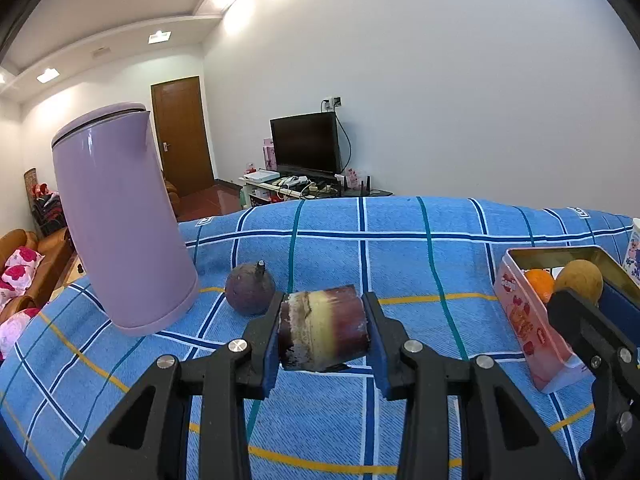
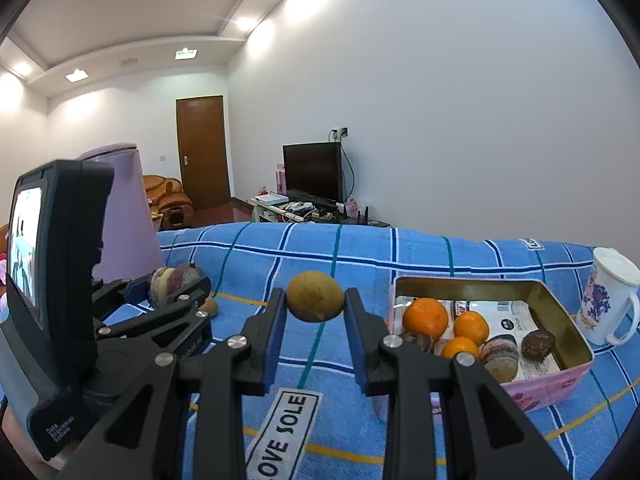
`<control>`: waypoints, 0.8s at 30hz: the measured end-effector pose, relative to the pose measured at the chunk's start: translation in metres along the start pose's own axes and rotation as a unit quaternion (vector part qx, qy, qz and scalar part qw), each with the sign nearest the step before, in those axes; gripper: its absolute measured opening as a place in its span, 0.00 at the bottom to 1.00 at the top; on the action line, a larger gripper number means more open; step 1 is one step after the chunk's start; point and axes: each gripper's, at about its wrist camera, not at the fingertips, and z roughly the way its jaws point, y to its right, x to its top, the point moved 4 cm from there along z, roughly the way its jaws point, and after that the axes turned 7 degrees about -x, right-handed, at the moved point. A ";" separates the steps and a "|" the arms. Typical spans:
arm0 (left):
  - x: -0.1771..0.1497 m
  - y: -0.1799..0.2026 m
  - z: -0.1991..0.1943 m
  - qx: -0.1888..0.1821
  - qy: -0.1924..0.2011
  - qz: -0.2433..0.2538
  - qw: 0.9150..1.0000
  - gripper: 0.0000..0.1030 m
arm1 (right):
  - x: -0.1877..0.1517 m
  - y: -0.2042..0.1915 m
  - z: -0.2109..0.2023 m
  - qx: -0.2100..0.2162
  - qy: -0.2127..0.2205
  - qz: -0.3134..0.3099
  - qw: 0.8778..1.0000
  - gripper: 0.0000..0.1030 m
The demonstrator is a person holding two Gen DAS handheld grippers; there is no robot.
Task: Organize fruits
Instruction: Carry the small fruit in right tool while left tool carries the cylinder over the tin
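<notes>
My left gripper (image 1: 325, 330) is shut on a short purple and yellow sugarcane piece (image 1: 323, 328), held just above the blue checked cloth. Behind it on the cloth lies a dark purple round fruit (image 1: 250, 289). My right gripper (image 2: 315, 300) is shut on a brown-green round fruit (image 2: 315, 296), lifted over the cloth left of the pink tin (image 2: 560, 384). The tin holds three oranges (image 2: 425, 317) and several dark fruits (image 2: 538, 345). In the right wrist view the left gripper (image 2: 176, 288) shows at the left with the sugarcane piece (image 2: 170, 285). A small brown fruit (image 2: 209, 306) lies beside it.
A tall lilac kettle (image 1: 120, 220) stands on the cloth at the left. A white printed mug (image 2: 608, 296) stands right of the tin. A "LOVE SOLE" label (image 2: 284, 436) is sewn on the cloth near me. Beyond the table are a TV, a door and sofas.
</notes>
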 end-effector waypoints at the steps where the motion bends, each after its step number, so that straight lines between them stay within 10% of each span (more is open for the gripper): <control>1: 0.000 0.001 -0.001 0.000 0.000 0.000 1.000 0.38 | 0.000 0.002 0.000 -0.001 0.000 0.001 1.000 0.31; 24: -0.011 0.032 -0.014 -0.023 -0.007 0.008 1.000 0.38 | -0.004 0.030 -0.022 -0.024 0.013 -0.010 1.000 0.31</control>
